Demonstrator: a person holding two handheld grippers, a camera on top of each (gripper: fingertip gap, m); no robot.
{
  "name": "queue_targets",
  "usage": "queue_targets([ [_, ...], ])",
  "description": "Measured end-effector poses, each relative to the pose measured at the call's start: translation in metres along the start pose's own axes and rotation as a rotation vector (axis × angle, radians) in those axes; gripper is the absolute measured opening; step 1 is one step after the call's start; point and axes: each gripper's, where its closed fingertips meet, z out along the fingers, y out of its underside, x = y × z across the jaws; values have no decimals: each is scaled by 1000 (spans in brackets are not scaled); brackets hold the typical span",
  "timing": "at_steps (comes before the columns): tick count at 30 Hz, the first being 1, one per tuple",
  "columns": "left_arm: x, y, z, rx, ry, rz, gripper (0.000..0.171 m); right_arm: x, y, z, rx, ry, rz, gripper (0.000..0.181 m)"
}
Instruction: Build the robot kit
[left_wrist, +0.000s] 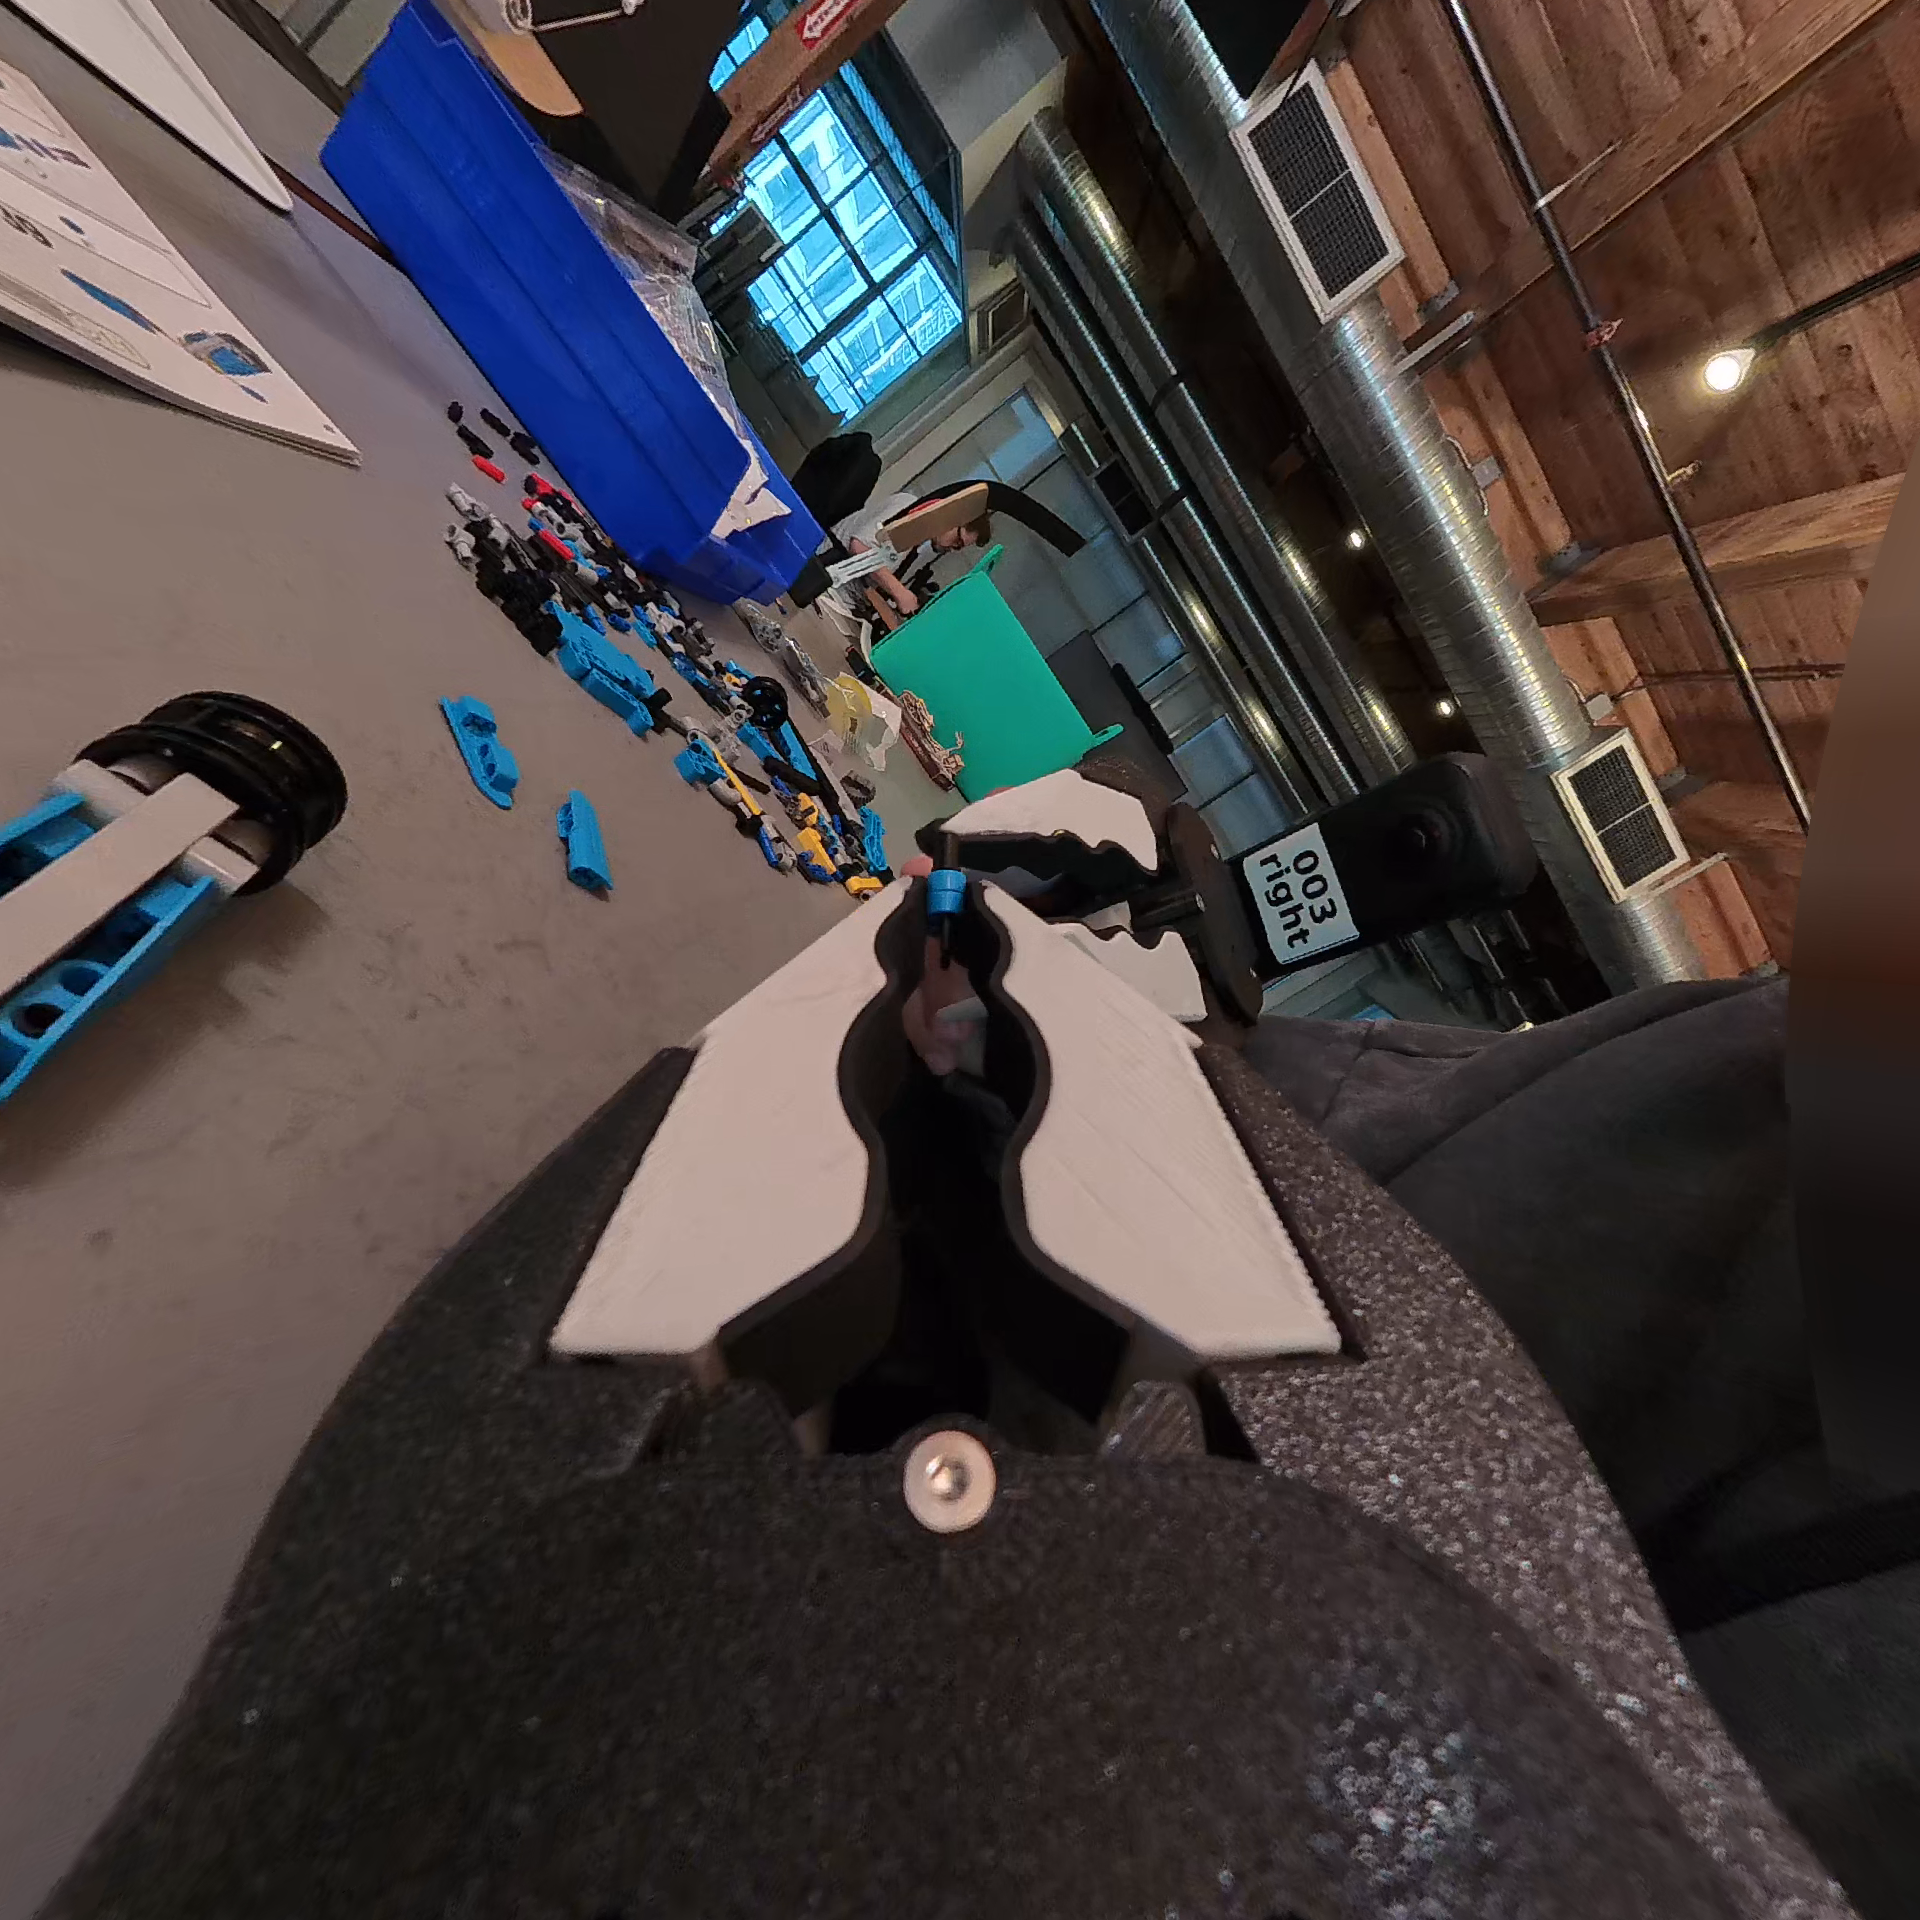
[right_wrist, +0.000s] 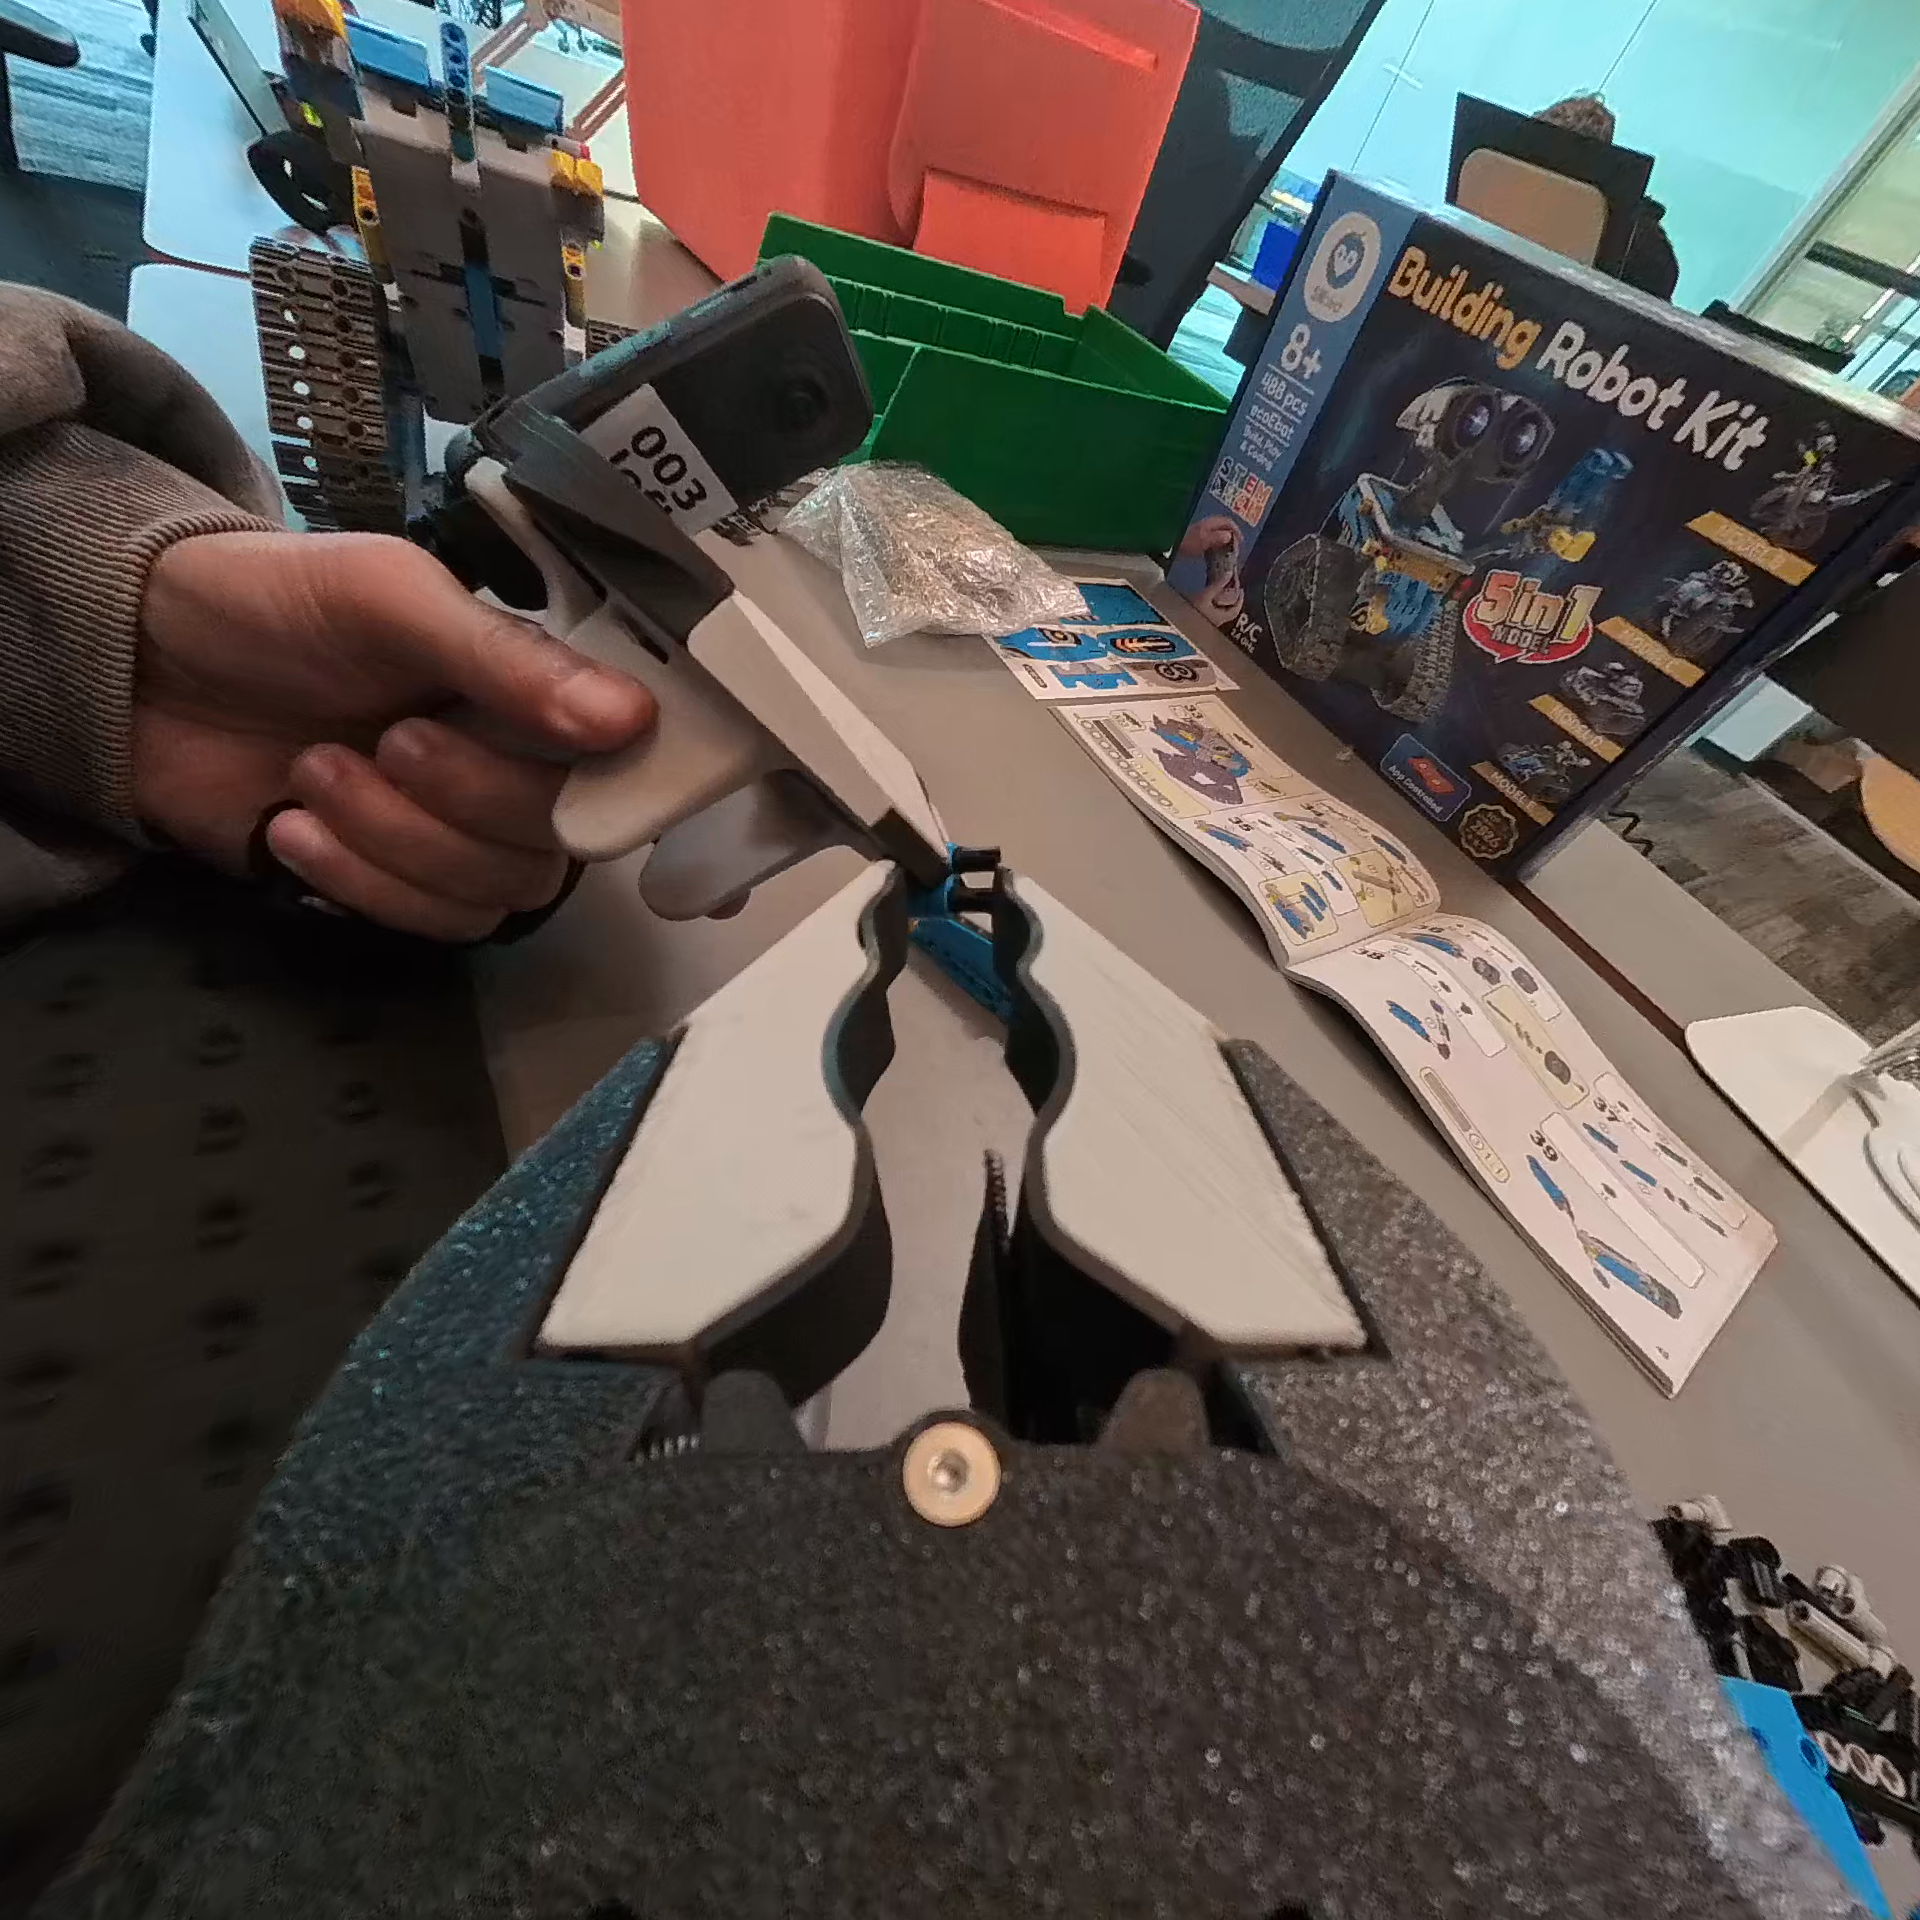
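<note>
The left tongs (left_wrist: 943, 909) pinched a small blue bush on a black pin (left_wrist: 943, 896); the right tongs (right_wrist: 951, 883) clamped a blue beam (right_wrist: 951, 935) just beneath it. Both parts looked light, stiff, slippery plastic, best gripped across flat sides.

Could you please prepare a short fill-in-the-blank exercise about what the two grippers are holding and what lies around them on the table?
1. The left gripper is shut on a small black pin that carries a ____ bush.
2. The right gripper grips a blue beam with black ____ at its top.
3. The open instruction booklet lies on the grey ____.
4. Behind the loose parts stands a large ____ bin.

Missing words: blue; pins; table; blue
</note>
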Motion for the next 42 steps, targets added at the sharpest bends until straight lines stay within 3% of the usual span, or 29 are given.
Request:
queue_targets([
  [25, -7, 2, 2, -20, -14, -46, 5, 1, 8, 2, -43, 10, -37, 12],
  [31, -9, -3, 1, 9, -3, -68, 6, 5, 6, 6, 7, -19, 76, 16],
  [42, 1, -17, -7, 89, 88, -118, 6, 11, -1, -2, 88, 8, 89, 28],
])
